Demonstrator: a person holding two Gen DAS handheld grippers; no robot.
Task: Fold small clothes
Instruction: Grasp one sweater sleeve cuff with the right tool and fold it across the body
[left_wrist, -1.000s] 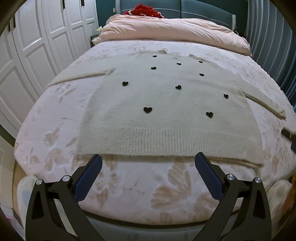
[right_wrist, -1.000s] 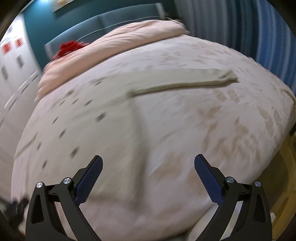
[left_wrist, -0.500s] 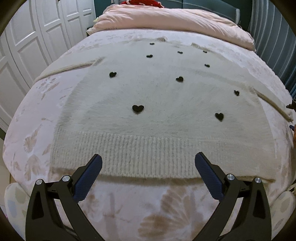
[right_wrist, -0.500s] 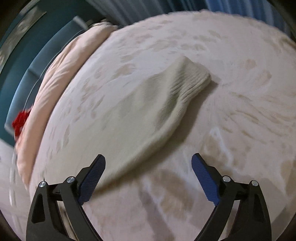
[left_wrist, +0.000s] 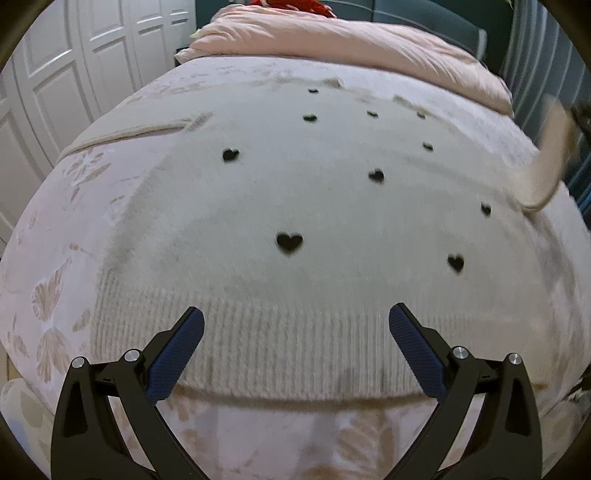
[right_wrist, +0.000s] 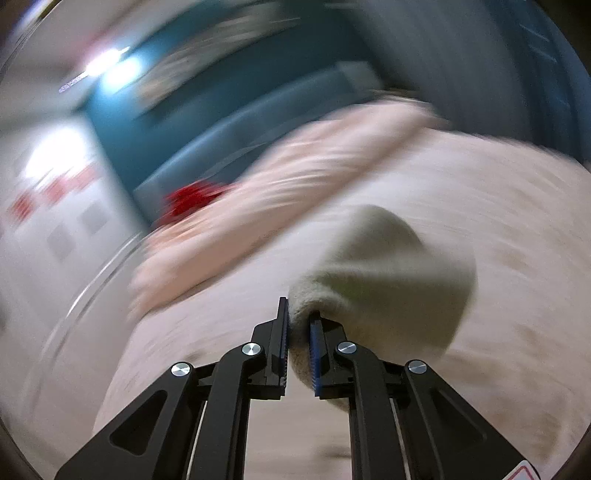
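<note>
Left gripper (left_wrist: 295, 341) spread wide, hovering level over sweater (left_wrist: 314, 206) hem; sweater flat on bed (left_wrist: 44, 258). Right gripper (right_wrist: 298, 345) pinching sleeve cuff (right_wrist: 380, 280), lifted above bed.

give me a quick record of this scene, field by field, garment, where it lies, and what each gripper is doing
garment: cream sweater with black hearts
surface: floral bedspread
left gripper: open, above the ribbed hem, holding nothing
right gripper: shut on the sleeve
sleeve state: lifted off the bed
image quality: right wrist view blurred
</note>
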